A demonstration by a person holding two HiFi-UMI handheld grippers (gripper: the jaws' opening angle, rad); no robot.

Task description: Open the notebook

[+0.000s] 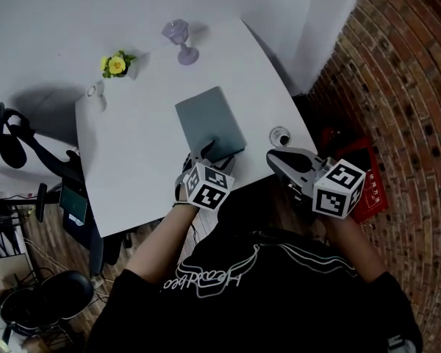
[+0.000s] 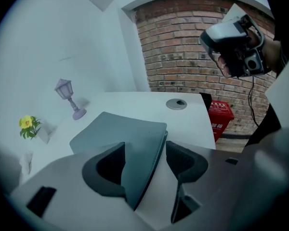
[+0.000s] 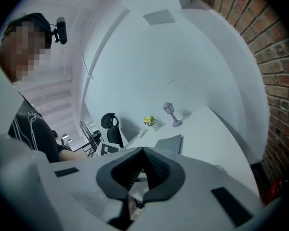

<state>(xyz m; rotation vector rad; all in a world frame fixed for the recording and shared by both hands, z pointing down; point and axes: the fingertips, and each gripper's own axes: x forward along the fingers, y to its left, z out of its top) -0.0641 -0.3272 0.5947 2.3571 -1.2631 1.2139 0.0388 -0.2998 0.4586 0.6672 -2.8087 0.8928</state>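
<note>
A closed grey-green notebook (image 1: 209, 121) lies on the white table (image 1: 132, 168), near its front edge. My left gripper (image 1: 206, 153) is at the notebook's near edge. In the left gripper view the notebook's cover (image 2: 130, 138) runs between the jaws of the left gripper (image 2: 145, 146), lifted a little off the table. It rests against the left pad and a gap shows at the right pad. My right gripper (image 1: 274, 159) hangs over the table's right front corner, away from the notebook (image 3: 169, 142). In its own view the right gripper (image 3: 143, 150) has its tips together with nothing between them.
A purple lamp figurine (image 1: 180, 39) and a yellow flower in a pot (image 1: 116, 65) stand at the table's far side. A round cable grommet (image 1: 279, 135) sits near the right edge. A red crate (image 1: 367, 179) lies by the brick wall, and an office chair (image 1: 15, 138) stands left.
</note>
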